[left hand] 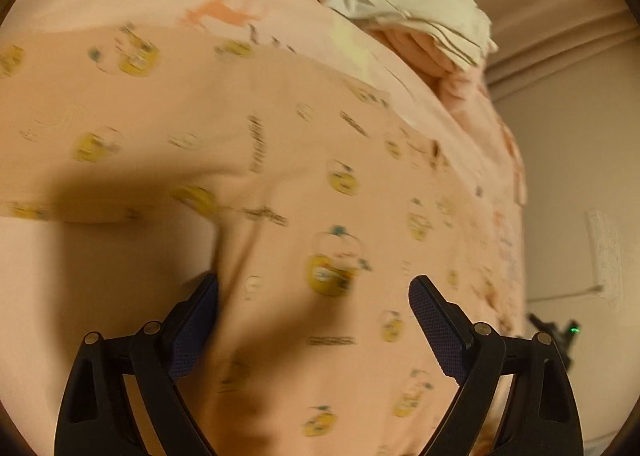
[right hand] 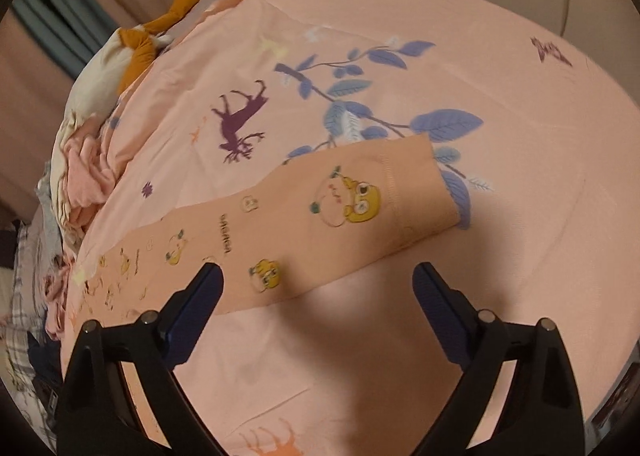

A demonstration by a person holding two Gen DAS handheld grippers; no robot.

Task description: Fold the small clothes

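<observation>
A small peach garment printed with yellow cartoon figures lies spread flat on a pink bedsheet. My left gripper is open and empty just above its body; the view is blurred. In the right wrist view one long sleeve of the garment stretches across the sheet, its cuff at the right. My right gripper is open and empty, hovering over the sleeve's near edge, with the left finger over the cloth.
A pile of other clothes, cream and pink, sits at the bed's far edge and shows in the right wrist view with an orange piece. The bedsheet has deer and blue leaf prints. Curtains hang behind.
</observation>
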